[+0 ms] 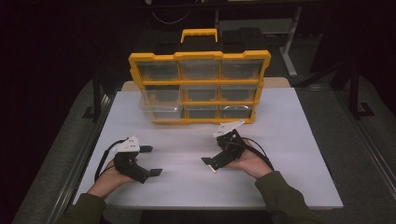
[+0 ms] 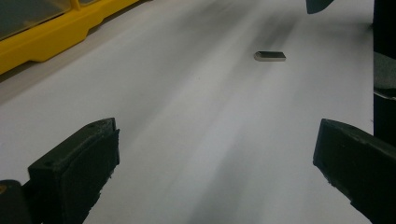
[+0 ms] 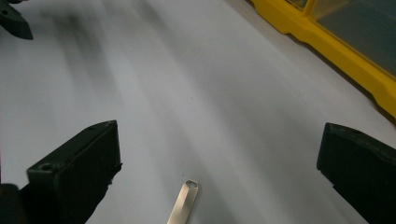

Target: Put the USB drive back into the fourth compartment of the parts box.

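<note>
A small flat metal strip with a hole at its end lies on the white table. It sits low between the jaws of my right gripper, which stands open and touches nothing. In the high view the right gripper hovers right of centre, pointing left, with the strip at its tips. My left gripper is open at the front left, pointing right. Its own view shows the left gripper with wide jaws and the strip far ahead.
A yellow organiser with clear drawers and a carry handle stands at the back of the table. Its lower left drawer is pulled partly out. The table's edges drop to dark floor on all sides.
</note>
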`<state>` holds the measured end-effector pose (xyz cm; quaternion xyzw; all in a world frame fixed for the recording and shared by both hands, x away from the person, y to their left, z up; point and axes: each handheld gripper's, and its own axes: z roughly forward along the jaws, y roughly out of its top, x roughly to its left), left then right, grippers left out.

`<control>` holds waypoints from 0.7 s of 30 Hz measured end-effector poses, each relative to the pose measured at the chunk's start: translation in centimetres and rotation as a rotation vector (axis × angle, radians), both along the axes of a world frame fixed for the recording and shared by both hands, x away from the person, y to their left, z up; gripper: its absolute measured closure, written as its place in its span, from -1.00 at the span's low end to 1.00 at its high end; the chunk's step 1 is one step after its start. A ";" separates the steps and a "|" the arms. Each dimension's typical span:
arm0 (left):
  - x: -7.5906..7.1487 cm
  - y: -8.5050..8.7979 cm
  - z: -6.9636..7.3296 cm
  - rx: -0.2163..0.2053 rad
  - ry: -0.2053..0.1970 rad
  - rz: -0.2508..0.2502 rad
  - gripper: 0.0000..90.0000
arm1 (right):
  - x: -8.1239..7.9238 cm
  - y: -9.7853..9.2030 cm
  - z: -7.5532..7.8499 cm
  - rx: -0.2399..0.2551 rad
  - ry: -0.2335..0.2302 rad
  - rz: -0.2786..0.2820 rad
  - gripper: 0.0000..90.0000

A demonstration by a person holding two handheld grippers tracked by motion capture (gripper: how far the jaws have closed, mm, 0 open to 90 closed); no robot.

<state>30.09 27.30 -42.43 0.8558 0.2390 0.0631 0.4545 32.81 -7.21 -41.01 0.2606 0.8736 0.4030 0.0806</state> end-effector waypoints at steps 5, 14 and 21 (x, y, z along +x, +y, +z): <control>0.0 0.0 0.0 0.000 -0.001 0.000 -1.00 | -0.1 0.2 -0.2 -0.013 0.006 0.008 -1.00; 0.0 0.1 0.0 0.002 -0.001 0.002 -1.00 | -0.4 0.3 -0.8 -0.046 0.020 0.022 -1.00; 0.0 0.2 0.1 -0.004 -0.002 0.001 -1.00 | -0.6 0.6 -1.6 -0.078 0.029 0.030 -1.00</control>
